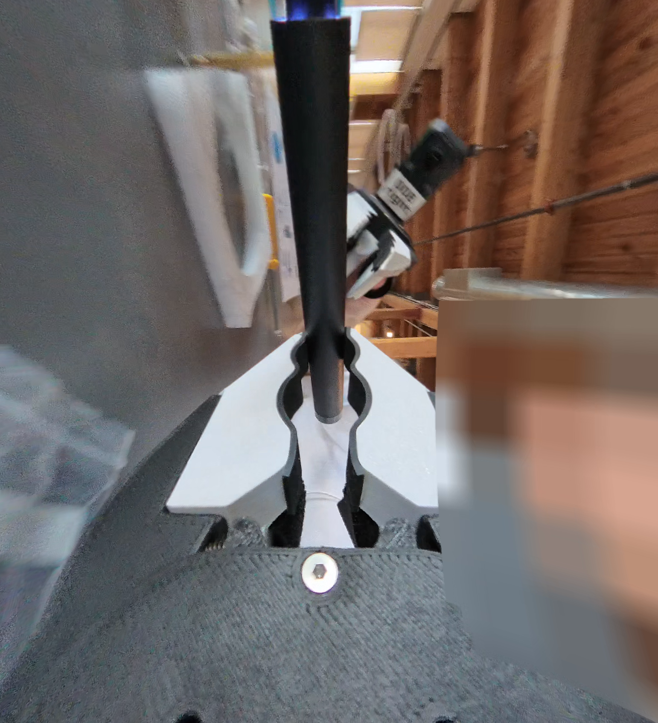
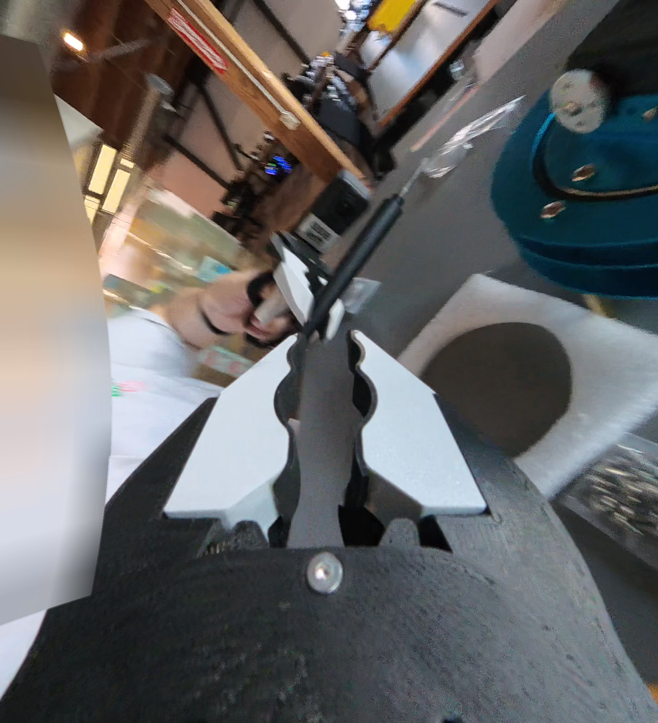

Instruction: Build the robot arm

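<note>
Two grippers, one black rod [image 1: 311,156]. Starting on the left of the left wrist view, there's a crumpled clear plastic bag [image 1: 26,450] on the grey table [image 1: 65,234], then a white foam piece [image 1: 210,187]. At centre the left gripper [image 1: 323,344] is clamped on the rod, pinching it right at its fingertips, close to the rod's butt end. Most of the rod runs out ahead, so that looks like a grip with little margin against twisting. Rightward is a wooden wall [image 1: 593,117] with thin poles [image 1: 554,207] across it.

Over to the right wrist view. A person's hand [image 2: 222,309] works the left gripper's handle. At centre the right gripper [image 2: 325,336] has its jaws slightly apart with bare table between them. The rod's end sits just at their tips, though contact can't be made out. Farther right is a white foam block [image 2: 632,352] with a round hole, a teal round object [image 2: 593,195] above it, and a tray of small metal parts [image 2: 632,500].
</note>
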`<state>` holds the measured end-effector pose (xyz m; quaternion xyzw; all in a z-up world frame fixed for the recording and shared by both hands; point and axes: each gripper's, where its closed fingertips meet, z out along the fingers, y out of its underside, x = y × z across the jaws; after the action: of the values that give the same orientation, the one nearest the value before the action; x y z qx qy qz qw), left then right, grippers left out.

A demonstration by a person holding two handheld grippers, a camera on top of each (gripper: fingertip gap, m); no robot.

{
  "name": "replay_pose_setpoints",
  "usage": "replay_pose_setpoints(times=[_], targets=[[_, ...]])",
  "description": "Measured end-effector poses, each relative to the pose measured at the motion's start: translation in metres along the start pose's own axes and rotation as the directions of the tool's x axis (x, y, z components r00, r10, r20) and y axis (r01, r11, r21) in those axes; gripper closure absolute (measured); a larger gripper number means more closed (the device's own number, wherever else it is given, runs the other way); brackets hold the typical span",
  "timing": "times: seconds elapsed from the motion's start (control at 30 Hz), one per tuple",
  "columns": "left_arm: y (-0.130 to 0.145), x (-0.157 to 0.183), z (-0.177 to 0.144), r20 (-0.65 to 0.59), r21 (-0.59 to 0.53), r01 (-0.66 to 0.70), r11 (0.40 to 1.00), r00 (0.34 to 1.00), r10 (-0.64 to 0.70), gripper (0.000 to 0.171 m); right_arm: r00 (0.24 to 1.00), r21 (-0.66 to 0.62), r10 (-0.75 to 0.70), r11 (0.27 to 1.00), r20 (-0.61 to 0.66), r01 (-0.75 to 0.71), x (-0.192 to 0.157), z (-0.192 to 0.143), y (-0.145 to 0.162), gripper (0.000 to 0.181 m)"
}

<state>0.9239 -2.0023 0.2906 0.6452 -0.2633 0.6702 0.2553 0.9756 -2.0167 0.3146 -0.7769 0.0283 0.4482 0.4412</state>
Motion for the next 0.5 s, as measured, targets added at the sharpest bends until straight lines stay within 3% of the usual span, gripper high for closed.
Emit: replay_pose_setpoints(times=[0.03,0.2,0.37,0.5], targets=[[-0.007,-0.005,-0.009,0.055,-0.009,0.010,1.000,0.998,-0.010,0.156,0.996,-0.004,-0.058,0.998,-0.066,0.058,0.006,-0.003,0.001,0.159],[-0.031,-0.026,-0.041,0.339,-0.099,0.035,0.994,0.941,0.000,0.156,0.917,0.021,-0.311,0.945,-0.250,0.326,0.017,-0.012,-0.011,0.158],[-0.038,-0.026,-0.035,0.407,-0.174,0.081,0.981,0.914,-0.003,0.156,0.814,-0.039,-0.433,0.890,-0.387,0.455,0.033,-0.010,-0.010,0.156],[-0.037,-0.035,-0.024,0.432,-0.201,0.114,0.973,0.902,-0.017,0.156,0.802,-0.050,-0.455,0.879,-0.388,0.475,0.039,-0.005,-0.005,0.156]])
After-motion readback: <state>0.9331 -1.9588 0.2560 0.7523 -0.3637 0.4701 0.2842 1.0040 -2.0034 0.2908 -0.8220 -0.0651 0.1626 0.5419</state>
